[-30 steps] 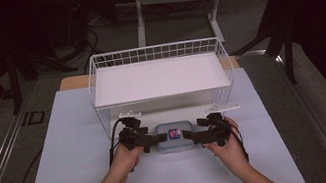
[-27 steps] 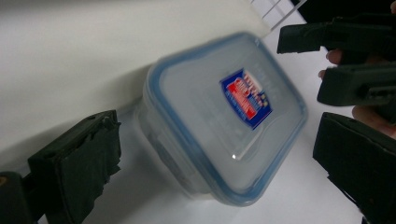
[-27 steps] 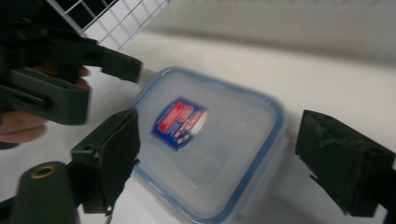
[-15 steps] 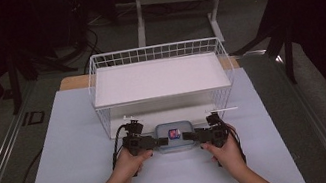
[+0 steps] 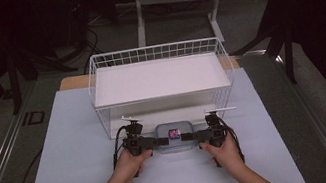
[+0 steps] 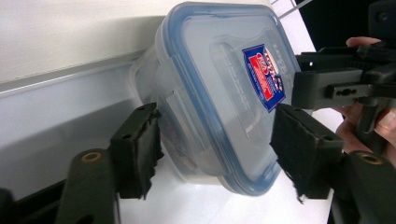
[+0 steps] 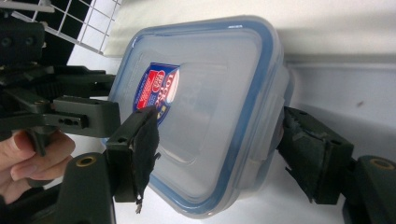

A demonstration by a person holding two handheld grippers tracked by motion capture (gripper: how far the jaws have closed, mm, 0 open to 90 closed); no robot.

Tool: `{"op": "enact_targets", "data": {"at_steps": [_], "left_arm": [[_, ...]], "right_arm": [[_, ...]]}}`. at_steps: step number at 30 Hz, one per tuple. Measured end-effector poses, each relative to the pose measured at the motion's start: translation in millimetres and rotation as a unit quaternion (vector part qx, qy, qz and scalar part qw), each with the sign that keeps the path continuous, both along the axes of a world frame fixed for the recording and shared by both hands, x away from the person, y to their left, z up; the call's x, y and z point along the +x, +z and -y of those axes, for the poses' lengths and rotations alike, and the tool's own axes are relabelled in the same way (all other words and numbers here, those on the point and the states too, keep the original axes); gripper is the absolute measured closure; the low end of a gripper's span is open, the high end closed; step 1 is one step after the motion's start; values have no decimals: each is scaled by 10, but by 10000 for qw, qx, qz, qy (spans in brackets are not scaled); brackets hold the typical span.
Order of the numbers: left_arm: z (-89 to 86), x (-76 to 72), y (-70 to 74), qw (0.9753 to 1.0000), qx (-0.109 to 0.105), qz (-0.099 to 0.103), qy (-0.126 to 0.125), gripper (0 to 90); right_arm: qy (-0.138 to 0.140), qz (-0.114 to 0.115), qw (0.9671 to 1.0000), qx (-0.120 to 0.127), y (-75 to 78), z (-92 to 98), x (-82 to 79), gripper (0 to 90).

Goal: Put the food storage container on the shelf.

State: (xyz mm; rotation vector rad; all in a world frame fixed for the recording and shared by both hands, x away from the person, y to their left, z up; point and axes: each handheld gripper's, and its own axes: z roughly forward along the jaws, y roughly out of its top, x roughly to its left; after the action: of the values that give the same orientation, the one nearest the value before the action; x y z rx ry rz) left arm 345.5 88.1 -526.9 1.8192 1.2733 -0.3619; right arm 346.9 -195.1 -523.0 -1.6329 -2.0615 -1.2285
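A clear rectangular plastic container with a blue-rimmed snap lid and a red-and-blue label (image 5: 175, 135) is seen on the pale sheet covering the table (image 5: 65, 180), just in front of the white wire 2-level rack (image 5: 157, 54) and centred on its lower opening. The container is flanked by both tools: the left gripper (image 5: 148, 142) is applied to its left short end and the right gripper (image 5: 198, 135) to its right short end, so its long axis runs from 1 gripper to the other, parallel to the rack's front.

In the left gripper view, the container (image 6: 219, 93) is seen between the 2 black padded jaws, with the lid side against one pad and the base side against the other; the jaws appear pinched on it. In the right gripper view, the same hold is seen on the container (image 7: 205, 116), with 1 pad over the lid near the label and the other on the base.

Neither hand is nearer; the hold is symmetrical. The rack's lower shelf (image 5: 164, 111) lies directly beyond the container, away from the person, so any placing there would be a straight push forward with both ends kept level.
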Motion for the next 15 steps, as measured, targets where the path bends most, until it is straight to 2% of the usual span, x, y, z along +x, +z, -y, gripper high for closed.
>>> {"op": "enact_targets", "data": {"at_steps": [2,4,7,8,9,10,12,15], "left_arm": [[8,-9,8,10000,35,52,-8,357],[25,-38,39,9998,157,103,-31,359],[51,-85,80,9987,372,314,-117,363],[48,-98,100,9988,379,294,-63,372],[31,-103,107,9993,300,205,34,408],[26,-112,107,9994,270,214,58,427],[46,-144,124,9988,365,328,53,429],[68,-181,143,9981,457,395,87,430]], "right_arm": [[20,-24,10000,-72,19,-12,-11,303],[57,-19,9999,-111,30,-16,-17,308],[64,37,9998,-209,60,-24,-54,322],[74,74,9996,-244,72,-28,-70,330],[61,103,9996,-264,82,-27,-85,341],[55,105,9995,-283,99,-30,-102,347],[43,175,9993,-337,111,-36,-134,353],[-19,232,9992,-332,115,-37,-172,359]]}}
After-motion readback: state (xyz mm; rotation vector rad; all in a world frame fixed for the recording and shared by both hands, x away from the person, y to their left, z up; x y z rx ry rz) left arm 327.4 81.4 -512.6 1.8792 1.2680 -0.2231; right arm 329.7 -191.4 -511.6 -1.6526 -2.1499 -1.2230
